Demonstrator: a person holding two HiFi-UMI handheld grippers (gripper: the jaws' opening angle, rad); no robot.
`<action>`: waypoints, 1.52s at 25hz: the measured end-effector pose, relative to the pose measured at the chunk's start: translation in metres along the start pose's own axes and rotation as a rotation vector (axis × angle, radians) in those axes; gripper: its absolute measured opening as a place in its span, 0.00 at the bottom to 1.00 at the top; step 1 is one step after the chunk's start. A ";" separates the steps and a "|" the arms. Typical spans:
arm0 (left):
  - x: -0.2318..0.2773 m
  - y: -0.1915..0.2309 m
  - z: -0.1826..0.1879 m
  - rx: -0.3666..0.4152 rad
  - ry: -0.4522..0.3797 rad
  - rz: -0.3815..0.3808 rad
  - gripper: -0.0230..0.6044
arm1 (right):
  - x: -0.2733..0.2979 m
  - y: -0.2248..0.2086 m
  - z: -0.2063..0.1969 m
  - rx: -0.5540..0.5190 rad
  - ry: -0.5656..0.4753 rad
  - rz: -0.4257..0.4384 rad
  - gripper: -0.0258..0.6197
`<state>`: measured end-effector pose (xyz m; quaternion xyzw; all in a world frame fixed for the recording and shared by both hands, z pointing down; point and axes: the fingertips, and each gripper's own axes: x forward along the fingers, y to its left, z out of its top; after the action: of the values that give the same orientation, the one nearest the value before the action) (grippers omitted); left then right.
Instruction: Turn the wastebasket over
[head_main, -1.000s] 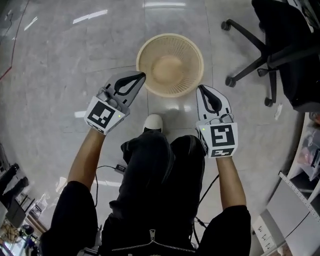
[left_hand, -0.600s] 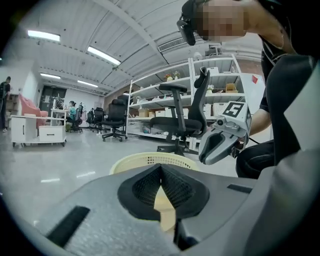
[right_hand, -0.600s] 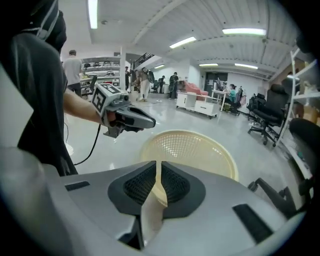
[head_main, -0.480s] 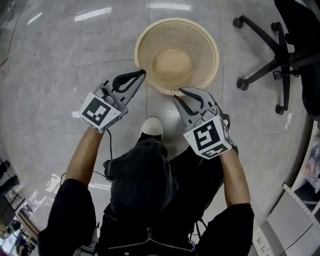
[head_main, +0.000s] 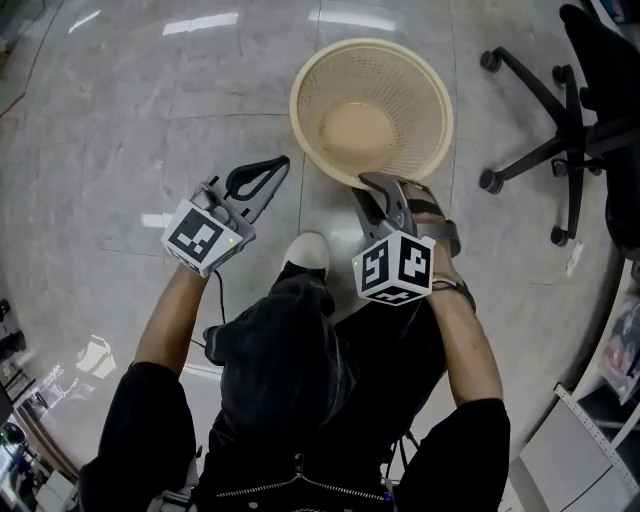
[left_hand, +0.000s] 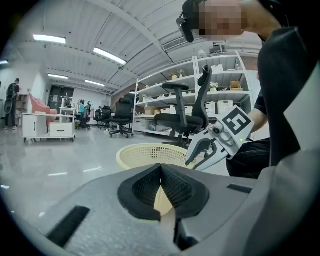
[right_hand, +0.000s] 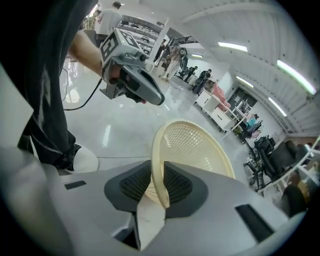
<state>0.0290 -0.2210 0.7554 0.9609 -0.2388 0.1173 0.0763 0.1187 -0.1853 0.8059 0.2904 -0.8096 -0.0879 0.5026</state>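
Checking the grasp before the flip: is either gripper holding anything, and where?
Nothing is gripped yet. The right gripper's jaws, just opening, straddle the wastebasket's near rim without clamping; the left gripper is shut and empty.

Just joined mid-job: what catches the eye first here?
A cream mesh wastebasket stands open side up on the floor, ahead of the person's shoe. The right tool straddles its near rim; its jaws have just been opening and do not clamp it. The left tool, shut and empty, hovers to the basket's left.
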 end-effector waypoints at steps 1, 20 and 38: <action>-0.002 0.001 -0.003 0.002 -0.003 0.002 0.05 | 0.001 -0.001 0.001 -0.008 0.004 -0.007 0.16; -0.007 0.035 -0.052 -0.120 0.047 0.103 0.05 | -0.026 -0.092 -0.004 0.984 -0.413 0.090 0.13; -0.015 0.044 -0.120 -0.471 0.033 0.255 0.32 | -0.015 -0.089 -0.052 0.702 -0.099 -0.171 0.12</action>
<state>-0.0277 -0.2286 0.8711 0.8768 -0.3772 0.0830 0.2865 0.2028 -0.2418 0.7805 0.5074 -0.7865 0.1396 0.3233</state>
